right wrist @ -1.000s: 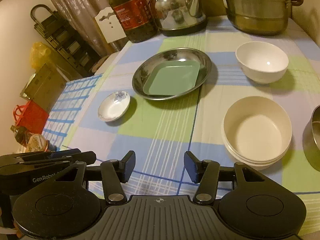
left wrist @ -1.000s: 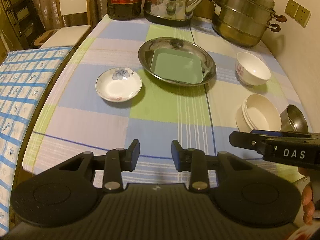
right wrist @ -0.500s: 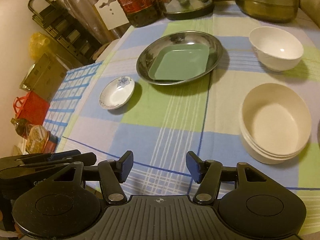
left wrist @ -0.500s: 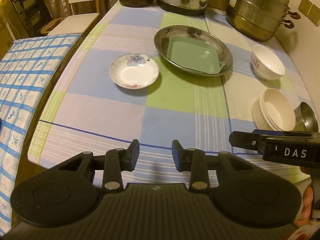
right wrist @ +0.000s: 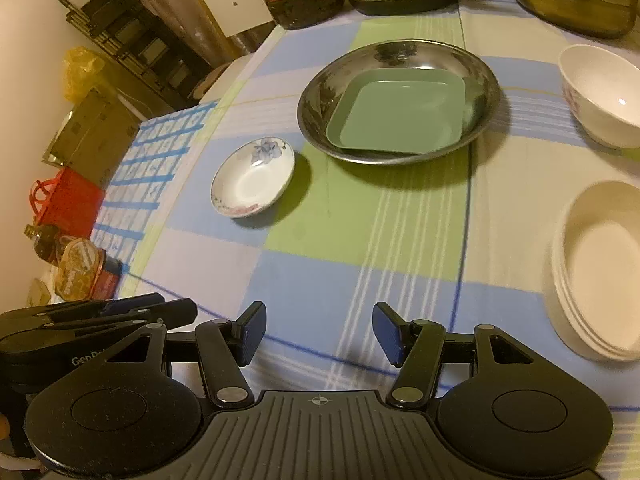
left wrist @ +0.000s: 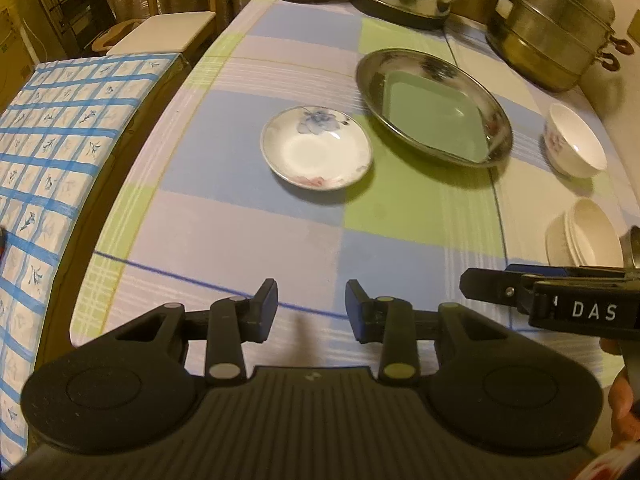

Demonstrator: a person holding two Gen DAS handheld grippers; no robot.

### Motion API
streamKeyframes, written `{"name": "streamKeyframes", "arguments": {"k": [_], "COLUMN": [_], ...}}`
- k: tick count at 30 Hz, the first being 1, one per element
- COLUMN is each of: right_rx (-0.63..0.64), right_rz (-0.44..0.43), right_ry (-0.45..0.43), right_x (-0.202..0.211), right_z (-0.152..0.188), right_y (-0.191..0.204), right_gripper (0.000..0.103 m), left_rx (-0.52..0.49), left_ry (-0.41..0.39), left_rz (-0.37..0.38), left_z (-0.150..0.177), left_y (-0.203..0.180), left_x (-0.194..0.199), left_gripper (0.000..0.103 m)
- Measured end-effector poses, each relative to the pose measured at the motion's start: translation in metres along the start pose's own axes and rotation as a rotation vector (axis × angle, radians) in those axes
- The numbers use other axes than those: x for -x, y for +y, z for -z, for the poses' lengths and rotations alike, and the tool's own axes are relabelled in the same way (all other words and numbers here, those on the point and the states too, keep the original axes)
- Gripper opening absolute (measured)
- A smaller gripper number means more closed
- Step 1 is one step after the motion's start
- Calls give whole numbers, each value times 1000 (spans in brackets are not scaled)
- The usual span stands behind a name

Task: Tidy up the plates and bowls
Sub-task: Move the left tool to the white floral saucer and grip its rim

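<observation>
Hovering low over the near edge of the checked tablecloth (left wrist: 240, 232), both tools look poised to begin a pick; nothing is held. The left gripper (left wrist: 311, 306) stands with its jaws parted and empty, and the right gripper (right wrist: 318, 334) is likewise spread wide with nothing between its pads.

In the left view the small flowered saucer (left wrist: 316, 148) sits at centre frame, just beside the steel dish (left wrist: 496, 120), which holds a green square plate (left wrist: 434, 118). At the right edge are a white flowered bowl (left wrist: 576, 142) and, lower down, a stack of cream bowls (left wrist: 584, 236).

My guess is the saucer is the first target, since it lies straight ahead of the left tool. That would call for reaching forward, dropping one finger under its shallow rim, pinching, then carrying it onto the green plate.
</observation>
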State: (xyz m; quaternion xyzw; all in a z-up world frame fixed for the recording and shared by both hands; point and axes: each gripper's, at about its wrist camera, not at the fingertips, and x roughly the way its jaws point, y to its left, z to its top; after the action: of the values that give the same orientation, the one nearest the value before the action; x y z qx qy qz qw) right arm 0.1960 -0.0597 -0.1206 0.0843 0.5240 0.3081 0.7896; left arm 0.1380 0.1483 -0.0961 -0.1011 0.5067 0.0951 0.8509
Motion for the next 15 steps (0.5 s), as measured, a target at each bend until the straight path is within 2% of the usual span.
{"name": "streamKeyframes", "arguments": {"k": [15], "right_rx": [-3], "right_rz": [-15], "right_ry": [-124], "right_x": [-47], "right_z": [-39], "right_y": [23], "right_gripper": [59], "left_rx": [27], "left_ry": [-59], "left_rz": [42], "left_z": [-51], "left_y": [40], "left_x": [-42], "left_gripper": [33]}}
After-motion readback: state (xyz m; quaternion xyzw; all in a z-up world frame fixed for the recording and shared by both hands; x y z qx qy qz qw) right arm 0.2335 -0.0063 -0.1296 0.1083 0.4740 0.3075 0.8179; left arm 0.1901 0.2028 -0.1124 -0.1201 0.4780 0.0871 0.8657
